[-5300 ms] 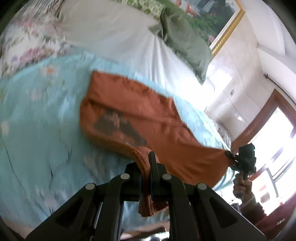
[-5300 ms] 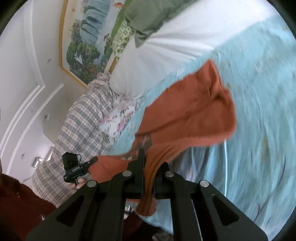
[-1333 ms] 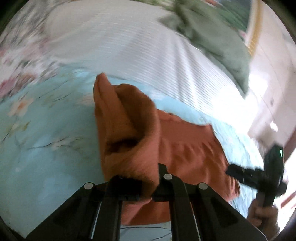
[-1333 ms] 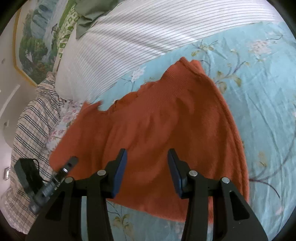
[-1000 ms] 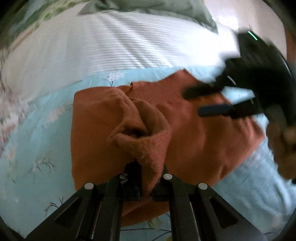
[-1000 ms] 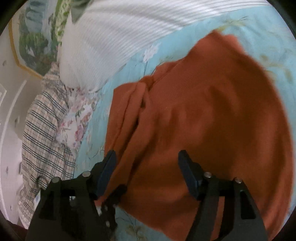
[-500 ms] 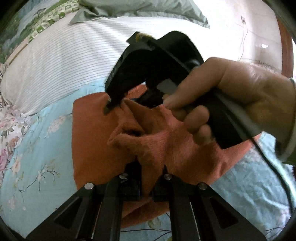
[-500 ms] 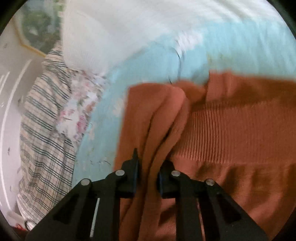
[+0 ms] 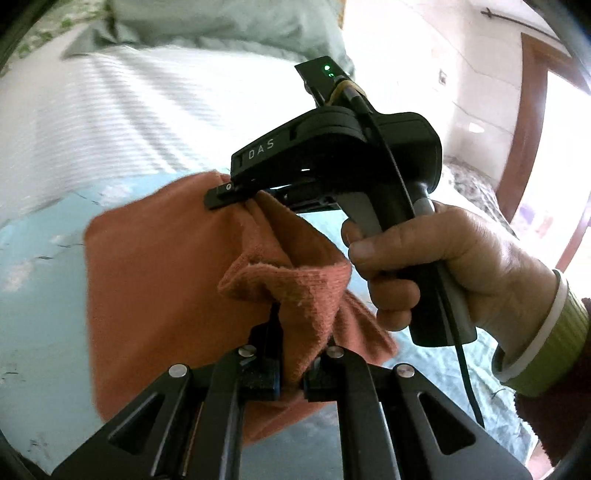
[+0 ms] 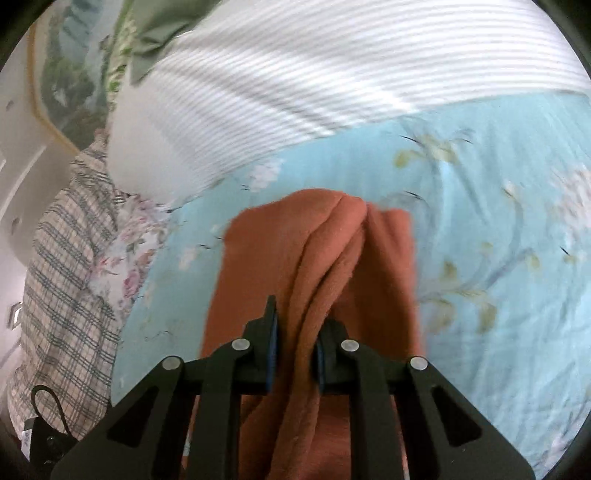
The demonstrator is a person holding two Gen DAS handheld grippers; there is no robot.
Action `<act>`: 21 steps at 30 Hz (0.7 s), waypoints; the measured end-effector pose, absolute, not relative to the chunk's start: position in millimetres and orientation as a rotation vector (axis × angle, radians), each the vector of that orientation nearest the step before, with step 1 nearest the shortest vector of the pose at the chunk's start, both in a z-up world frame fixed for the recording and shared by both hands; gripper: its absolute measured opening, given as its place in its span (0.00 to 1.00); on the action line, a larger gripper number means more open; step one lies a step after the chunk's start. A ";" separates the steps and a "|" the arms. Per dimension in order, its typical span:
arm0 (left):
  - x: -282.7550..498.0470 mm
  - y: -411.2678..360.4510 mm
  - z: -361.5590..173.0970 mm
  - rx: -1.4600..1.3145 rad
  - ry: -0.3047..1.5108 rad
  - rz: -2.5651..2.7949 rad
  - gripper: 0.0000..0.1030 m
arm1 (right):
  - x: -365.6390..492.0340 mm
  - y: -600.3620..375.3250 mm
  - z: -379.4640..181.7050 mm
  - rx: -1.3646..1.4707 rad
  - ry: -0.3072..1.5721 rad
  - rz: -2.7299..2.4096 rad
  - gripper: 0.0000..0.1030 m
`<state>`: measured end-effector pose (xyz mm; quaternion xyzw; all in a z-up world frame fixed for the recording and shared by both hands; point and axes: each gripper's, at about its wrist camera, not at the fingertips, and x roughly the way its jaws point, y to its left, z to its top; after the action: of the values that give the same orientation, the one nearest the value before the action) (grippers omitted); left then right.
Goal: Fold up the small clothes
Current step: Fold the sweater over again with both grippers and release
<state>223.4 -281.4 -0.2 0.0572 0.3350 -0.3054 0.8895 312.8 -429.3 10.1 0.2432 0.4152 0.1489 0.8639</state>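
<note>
A rust-orange knitted garment (image 9: 155, 295) hangs lifted above the light-blue floral bed cover (image 9: 33, 258). My left gripper (image 9: 290, 373) is shut on a bunched ribbed edge of it. My right gripper (image 9: 231, 197), held by a hand (image 9: 436, 258), pinches another fold a little farther away and above. In the right wrist view the same gripper (image 10: 295, 354) is shut on several gathered layers of the orange garment (image 10: 321, 258), which drapes down over the blue cover (image 10: 498, 221).
A white striped quilt (image 10: 295, 81) lies behind the blue cover, with a green pillow (image 9: 229, 26) beyond it. A plaid blanket (image 10: 62, 295) and floral fabric (image 10: 122, 258) sit at the left. A wooden door frame (image 9: 532, 122) stands at the right.
My right gripper swung in over the garment and closed on a fold beside my left one. Both then lifted the cloth, so it now hangs off the bed cover.
</note>
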 end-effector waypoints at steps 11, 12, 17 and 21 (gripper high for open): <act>234.3 -311.6 -43.3 0.169 0.799 -0.653 0.12 | 302.2 -449.6 -23.1 0.519 0.872 0.246 0.21; 234.1 -308.9 -41.5 0.163 0.803 -0.654 0.13 | 298.7 -448.4 -20.4 0.511 0.865 0.236 0.21; 223.7 -281.2 -29.9 0.087 0.837 -0.671 0.44 | 276.9 -449.8 -8.8 0.501 0.827 0.186 0.51; 212.9 -245.3 -21.5 0.024 0.835 -0.659 0.60 | 256.5 -453.5 -3.8 0.501 0.806 0.158 0.62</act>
<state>212.9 -245.3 -21.5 0.0116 0.3982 -0.3142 0.8617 256.5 -453.5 -3.8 0.2409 0.3877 0.0760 0.8865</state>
